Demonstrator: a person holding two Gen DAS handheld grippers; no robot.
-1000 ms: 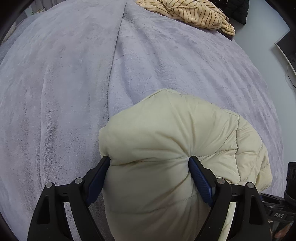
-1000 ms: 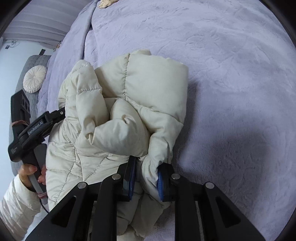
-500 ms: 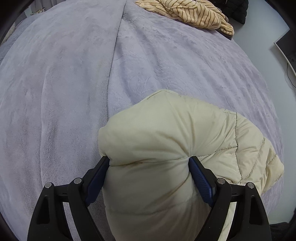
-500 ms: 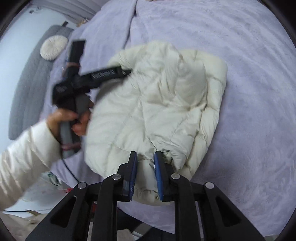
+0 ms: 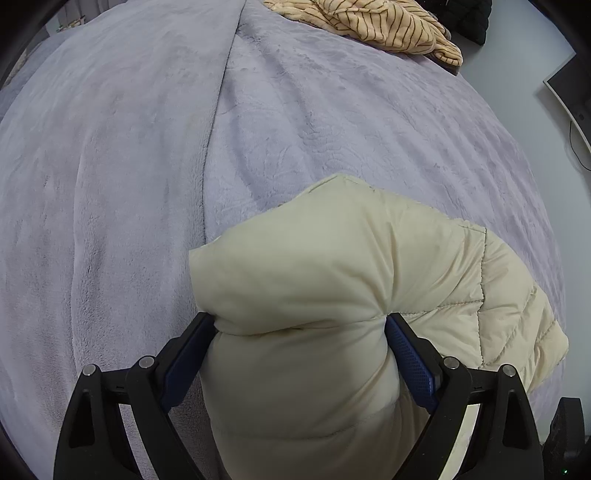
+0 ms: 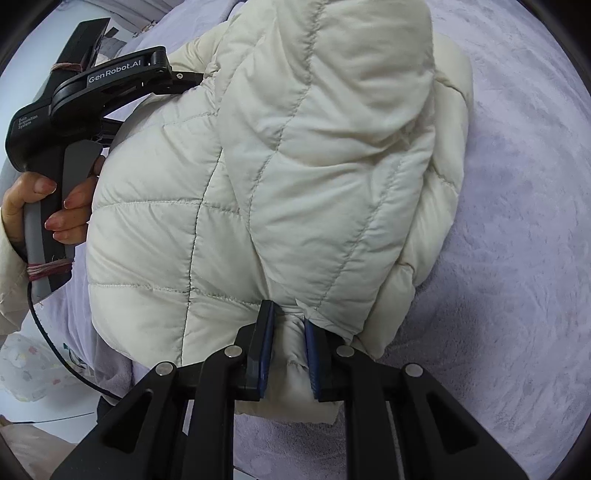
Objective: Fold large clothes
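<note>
A cream quilted jacket [image 6: 295,155] lies bunched on a lilac blanket [image 6: 517,258], filling the centre of the right wrist view. The right gripper [image 6: 288,332] at lower centre pinches a fold of its hem between blue pads. At the upper left of that view a hand [image 6: 48,206] holds the left gripper's grey handle; its black body reads "GenRobot.AI" and, smaller, "Data Acquisition System".

In the left wrist view the left gripper [image 5: 299,332] at lower centre clamps a thick puffed roll of the jacket [image 5: 332,295], jaws spread wide around it. A tan striped garment [image 5: 380,26] lies at the top right edge of the blanket [image 5: 147,147].
</note>
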